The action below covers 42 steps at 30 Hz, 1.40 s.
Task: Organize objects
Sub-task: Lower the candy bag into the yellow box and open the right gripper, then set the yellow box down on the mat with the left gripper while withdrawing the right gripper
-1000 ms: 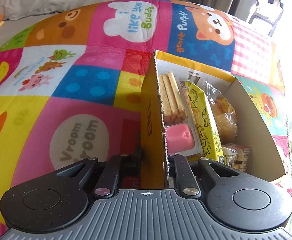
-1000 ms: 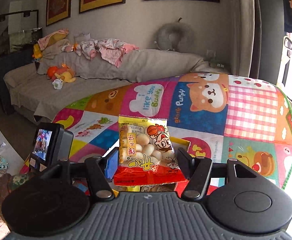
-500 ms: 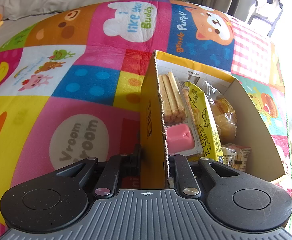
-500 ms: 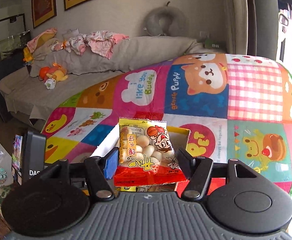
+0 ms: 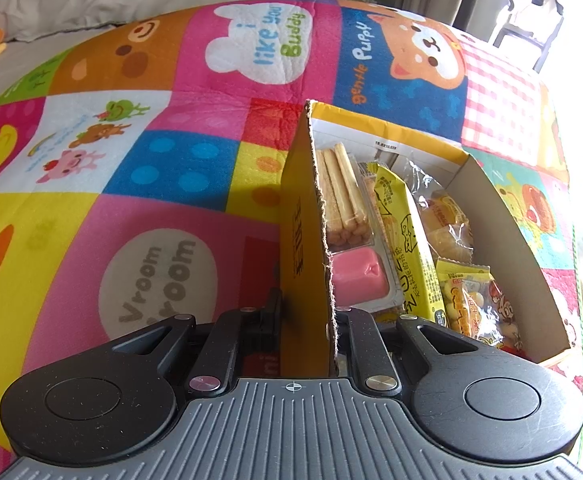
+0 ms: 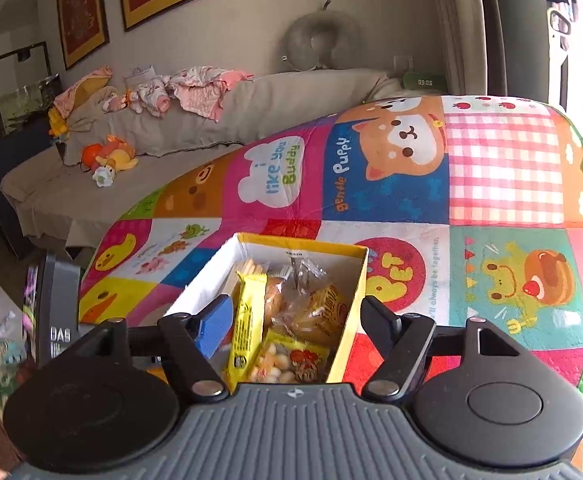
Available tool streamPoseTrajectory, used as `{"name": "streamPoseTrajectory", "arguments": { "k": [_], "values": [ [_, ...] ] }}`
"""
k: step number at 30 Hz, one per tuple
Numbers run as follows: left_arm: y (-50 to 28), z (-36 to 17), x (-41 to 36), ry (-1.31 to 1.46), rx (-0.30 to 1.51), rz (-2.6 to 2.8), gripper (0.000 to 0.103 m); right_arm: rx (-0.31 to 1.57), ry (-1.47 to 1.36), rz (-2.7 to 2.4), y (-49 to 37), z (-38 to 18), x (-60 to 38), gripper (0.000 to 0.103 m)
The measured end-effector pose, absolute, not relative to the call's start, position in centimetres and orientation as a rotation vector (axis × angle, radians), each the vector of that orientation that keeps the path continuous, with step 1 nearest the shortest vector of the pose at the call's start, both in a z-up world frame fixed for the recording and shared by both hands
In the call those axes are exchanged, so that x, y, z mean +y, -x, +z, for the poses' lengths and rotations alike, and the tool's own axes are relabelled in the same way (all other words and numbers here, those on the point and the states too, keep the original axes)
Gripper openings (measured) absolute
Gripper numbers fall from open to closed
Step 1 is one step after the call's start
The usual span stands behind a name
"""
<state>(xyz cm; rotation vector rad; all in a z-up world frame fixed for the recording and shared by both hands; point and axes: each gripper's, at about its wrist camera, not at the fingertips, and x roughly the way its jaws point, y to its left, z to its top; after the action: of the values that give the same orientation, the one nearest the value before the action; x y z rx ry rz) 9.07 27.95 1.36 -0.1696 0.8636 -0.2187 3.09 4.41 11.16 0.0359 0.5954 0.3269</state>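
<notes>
Left wrist view: we read "Vroom Vroom" and "I like you Buddy" on the play mat (image 5: 163, 168). Our left gripper (image 5: 306, 320) pinches the yellow box (image 5: 303, 232) wall. Inside lie biscuit sticks (image 5: 341, 196) and the snack bag (image 6: 291, 362); our right gripper (image 6: 295, 320) hangs spread above.

A play mat (image 5: 179, 168) of bright cartoon squares — ducks, a puppy, frogs — carries everything. One yellow cardboard box (image 6: 349, 312) sits directly on it.

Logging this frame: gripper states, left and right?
Left gripper: shut on the yellow box wall.
Right gripper: open, empty, above the box; snack bag lies inside.
</notes>
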Motion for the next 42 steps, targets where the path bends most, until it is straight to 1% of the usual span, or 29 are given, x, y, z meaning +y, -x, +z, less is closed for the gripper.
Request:
{"name": "streamPoseTrajectory", "arguments": {
  "k": [2, 7, 11, 15, 16, 18, 19, 20, 25, 31, 34, 35, 37, 38, 39, 40, 42],
  "values": [
    [-9.1, 1.4, 27.9, 0.173, 0.865, -0.216, 0.015, 0.596, 0.016, 0.349, -1.8, 10.4, 4.4, 0.071],
    [-9.4, 1.6, 27.2, 0.166, 0.879, -0.201, 0.015, 0.625, 0.163, 0.405, 1.4, 7.0, 5.3, 0.062],
    [-11.2, 1.7, 25.0, 0.135, 0.896, -0.24, 0.015, 0.66, 0.15, 0.333, -0.5, 4.5, 5.5, 0.061],
    [-15.3, 1.3, 22.3, 0.083, 0.872, -0.254, 0.015, 0.668, 0.058, 0.249, -3.8, 3.4, 3.8, 0.061],
    [-16.6, 1.2, 21.9, 0.074, 0.873, -0.25, 0.016, 0.654, 0.068, 0.22, -4.4, 3.3, 3.7, 0.061],
    [-18.5, 1.0, 21.6, 0.025, 0.862, -0.209, 0.026, 0.632, 0.077, 0.157, -6.2, 3.1, 3.4, 0.061],
    [-19.1, 0.9, 21.7, 0.002, 0.844, -0.183, 0.038, 0.632, 0.067, 0.142, -7.0, 3.0, 3.2, 0.061],
    [-19.6, 0.7, 22.0, -0.007, 0.826, -0.166, 0.044, 0.633, 0.058, 0.133, -7.7, 2.9, 3.1, 0.061],
    [-20.4, 0.2, 23.9, 0.029, 0.802, -0.154, 0.044, 0.63, 0.06, 0.108, -9.7, 2.1, 3.3, 0.061],
    [-21.8, 0.3, 22.9, -0.059, 0.762, -0.125, 0.044, 0.652, 0.031, 0.083, -11.3, 1.2, 2.9, 0.061],
    [-22.1, 0.4, 23.3, -0.021, 0.775, -0.125, 0.044, 0.649, 0.037, 0.063, -11.0, 1.0, 2.9, 0.061],
    [-21.8, 0.7, 23.5, 0.002, 0.773, -0.125, 0.044, 0.654, 0.025, 0.063, -10.8, 1.0, 2.7, 0.062],
    [-21.0, 1.4, 23.9, 0.025, 0.76, -0.119, 0.044, 0.669, -0.008, 0.062, -10.1, 1.1, 2.0, 0.068],
    [-20.5, 1.8, 23.9, 0.018, 0.748, -0.115, 0.044, 0.673, -0.022, 0.06, -9.6, 1.1, 1.7, 0.079],
    [-19.9, 2.2, 23.8, 0.002, 0.734, -0.115, 0.044, 0.673, -0.038, 0.056, -8.9, 1.1, 1.4, 0.087],
    [-19.5, 2.6, 23.7, -0.014, 0.716, -0.119, 0.043, 0.673, -0.053, 0.051, -8.0, 1.0, 1.0, 0.088],
    [-18.6, 3.4, 23.7, -0.041, 0.694, -0.124, 0.044, 0.684, -0.065, 0.054, -6.5, 0.7, 0.7, 0.091]
  ]
}}
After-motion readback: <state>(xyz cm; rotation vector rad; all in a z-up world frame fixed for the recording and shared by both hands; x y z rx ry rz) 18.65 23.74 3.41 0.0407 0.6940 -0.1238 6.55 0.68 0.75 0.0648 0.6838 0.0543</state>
